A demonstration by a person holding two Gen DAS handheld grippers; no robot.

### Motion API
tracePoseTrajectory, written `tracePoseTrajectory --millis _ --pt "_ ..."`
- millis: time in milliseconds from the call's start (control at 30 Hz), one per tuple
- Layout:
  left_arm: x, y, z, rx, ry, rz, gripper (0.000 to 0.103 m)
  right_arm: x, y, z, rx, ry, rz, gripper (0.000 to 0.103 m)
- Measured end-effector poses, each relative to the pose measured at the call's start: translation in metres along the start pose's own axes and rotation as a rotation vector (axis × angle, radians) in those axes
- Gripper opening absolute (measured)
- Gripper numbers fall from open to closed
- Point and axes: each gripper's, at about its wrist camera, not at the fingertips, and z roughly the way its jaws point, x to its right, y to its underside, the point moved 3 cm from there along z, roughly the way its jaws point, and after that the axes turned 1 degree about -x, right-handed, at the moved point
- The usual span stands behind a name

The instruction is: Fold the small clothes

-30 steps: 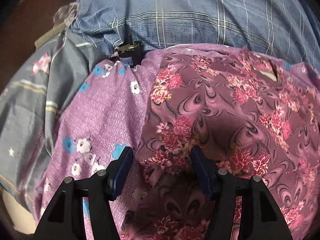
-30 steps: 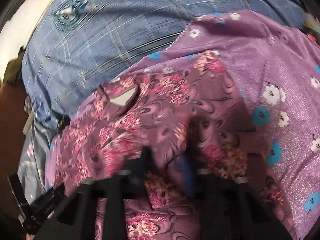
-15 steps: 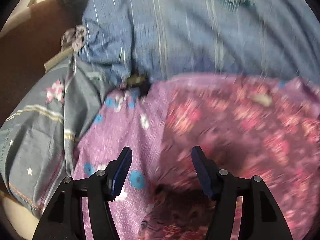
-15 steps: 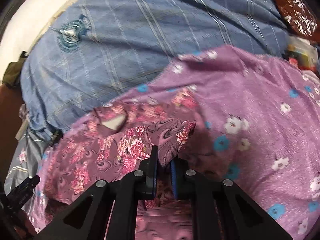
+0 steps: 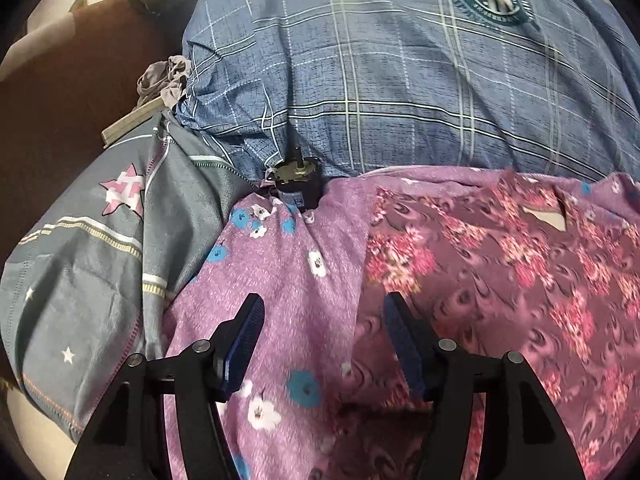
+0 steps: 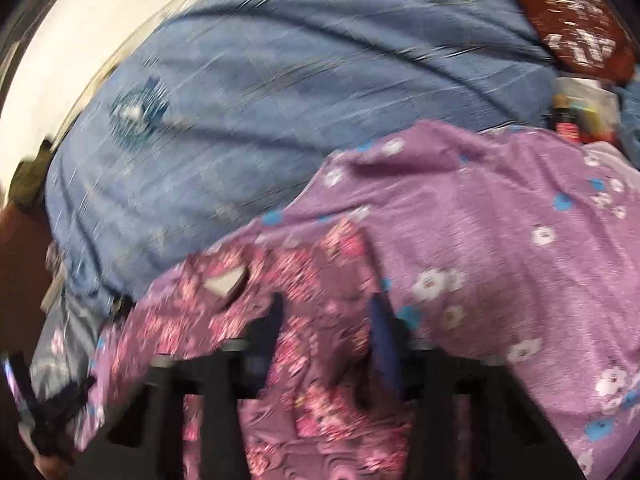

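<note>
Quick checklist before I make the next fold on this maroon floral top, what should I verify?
1. Right gripper has the maroon floral garment: ok, shut on a fold of it, though that view is blurred.
2. Left gripper free: ok, open, nothing between its pads.
3. Garment's near edge within the left gripper's reach: ok, it lies by the right finger, over the lilac flowered sheet.
4. Garment flat: not ok, it is bunched where the right gripper holds it.
5. Small dark gadget clear of the garment: ok, apart, at the sheet's far edge.
</note>
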Motion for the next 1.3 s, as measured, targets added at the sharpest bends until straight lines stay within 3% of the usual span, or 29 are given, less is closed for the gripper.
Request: tracePoseTrajectory --millis 100,167,233,367,500,567,767,867,1033,1133,1300 --pt "0.010 0.006 0.025 -0.065 -0.012 0.040 0.062 -0.014 0.011 0.013 -0.062 -0.014 -0.041 0.009" --pt "0.019 0.013 0.044 -0.119 -0.036 0.091 0.063 -0.017 0.019 0.029 -0.132 0.023 -0.060 0.010" --pt "0.022 0.018 0.047 -0.096 -0.063 0.098 0.063 -0.010 0.031 0.051 -0.222 0.057 -0.050 0.012" --pt "0.024 0.015 0.031 -0.117 -0.055 0.097 0.063 -0.013 0.029 0.042 -0.195 0.043 -0.053 0.015" --pt "0.016 0.020 -0.030 -0.046 0.021 0.086 0.063 -0.018 0.029 0.012 -0.097 -0.007 -0.073 0.029" --pt "0.006 0.028 -0.062 -0.009 0.070 0.069 0.063 -0.017 0.039 -0.014 -0.049 -0.038 -0.086 0.031" --pt "-0.021 0.065 -0.157 0.117 0.153 0.019 0.074 -0.016 0.054 -0.085 0.061 -0.092 -0.058 0.053" --pt "-0.035 0.093 -0.199 0.169 0.159 -0.013 0.076 -0.019 0.076 -0.125 0.075 -0.114 -0.057 0.053" --pt "-0.043 0.139 -0.255 0.192 0.199 -0.028 0.077 -0.026 0.101 -0.181 0.099 -0.119 -0.117 0.054" --pt "-0.047 0.159 -0.285 0.210 0.231 0.009 0.077 -0.028 0.110 -0.219 0.122 -0.121 -0.139 0.056" --pt "-0.064 0.202 -0.312 0.240 0.220 0.074 0.078 -0.023 0.128 -0.270 0.128 -0.112 -0.192 0.064"
